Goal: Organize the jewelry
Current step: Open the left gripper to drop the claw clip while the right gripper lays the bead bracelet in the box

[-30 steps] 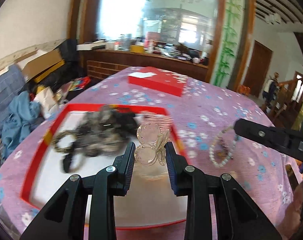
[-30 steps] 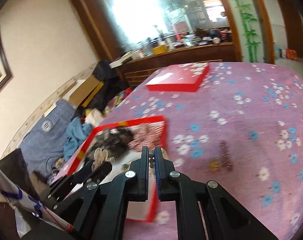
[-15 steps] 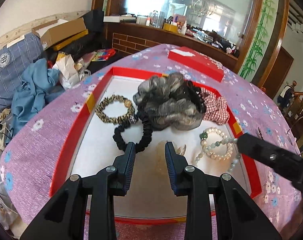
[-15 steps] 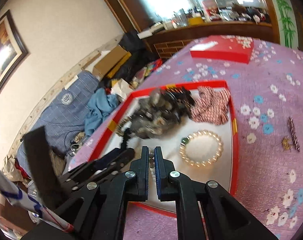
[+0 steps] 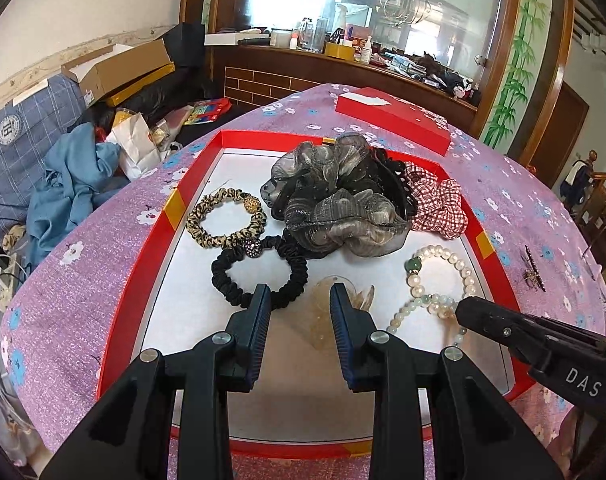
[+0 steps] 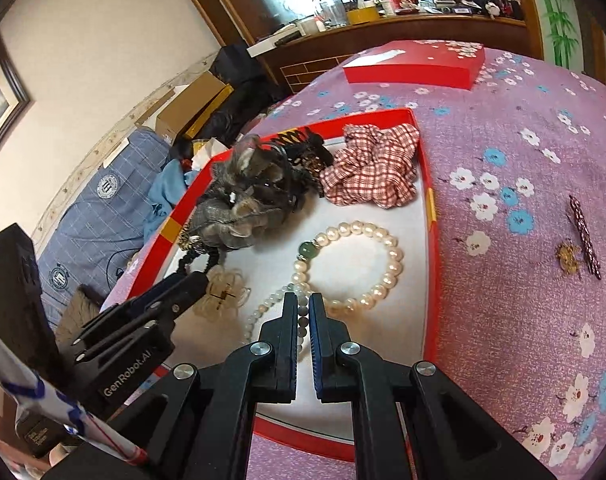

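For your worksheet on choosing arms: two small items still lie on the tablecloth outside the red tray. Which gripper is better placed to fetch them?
Right. The dark hair clip and gold charm lie beyond the red tray on the right gripper side; the left gripper sits across the tray.

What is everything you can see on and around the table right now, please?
Red tray: one, white floor, on the table.
Grey scrunchie: one, sheer, far end of tray.
Checked scrunchie: one, red-white, tray's far right corner.
Leopard hair tie: one, tan-black, left in tray.
Black hair tie: one, overlapping the leopard one.
Pearl bracelet: one, white with green bead, right in tray.
Pale bead string: one, beside the pearls.
Clear hair clip: one, near end of tray.
Hair pin: one, dark, on the cloth outside the tray.
Red lid: one, far on table.
Purple tablecloth: one, flowered.
Left gripper: open, above the clip.
Right gripper: nearly shut over the bead string.
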`<control>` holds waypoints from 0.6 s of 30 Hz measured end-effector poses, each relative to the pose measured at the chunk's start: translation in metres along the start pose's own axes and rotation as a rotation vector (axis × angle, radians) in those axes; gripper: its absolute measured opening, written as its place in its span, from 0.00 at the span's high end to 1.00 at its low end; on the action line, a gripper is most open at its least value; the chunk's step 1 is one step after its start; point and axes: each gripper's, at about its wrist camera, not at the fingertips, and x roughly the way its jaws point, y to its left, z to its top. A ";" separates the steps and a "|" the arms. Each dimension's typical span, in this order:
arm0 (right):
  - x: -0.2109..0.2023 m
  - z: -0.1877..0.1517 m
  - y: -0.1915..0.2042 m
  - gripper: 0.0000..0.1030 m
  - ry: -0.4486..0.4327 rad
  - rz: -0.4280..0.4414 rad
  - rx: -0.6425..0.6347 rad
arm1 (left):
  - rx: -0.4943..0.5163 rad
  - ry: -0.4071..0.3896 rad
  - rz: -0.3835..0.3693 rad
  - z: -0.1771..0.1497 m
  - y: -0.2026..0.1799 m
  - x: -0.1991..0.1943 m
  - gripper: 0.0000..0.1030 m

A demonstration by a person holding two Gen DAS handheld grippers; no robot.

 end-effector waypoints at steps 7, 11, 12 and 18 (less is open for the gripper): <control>0.000 -0.004 -0.001 0.92 0.005 -0.018 -0.006 | 0.009 -0.011 0.004 0.000 -0.002 -0.002 0.71; 0.001 -0.005 -0.001 0.92 0.006 -0.039 -0.014 | 0.008 -0.012 0.013 0.001 -0.003 -0.002 0.71; 0.002 -0.005 -0.002 0.92 0.009 -0.042 -0.012 | 0.008 -0.012 0.015 0.001 -0.003 -0.002 0.71; 0.003 -0.006 -0.001 0.92 0.011 -0.058 -0.024 | 0.007 -0.011 0.039 0.001 -0.003 -0.001 0.71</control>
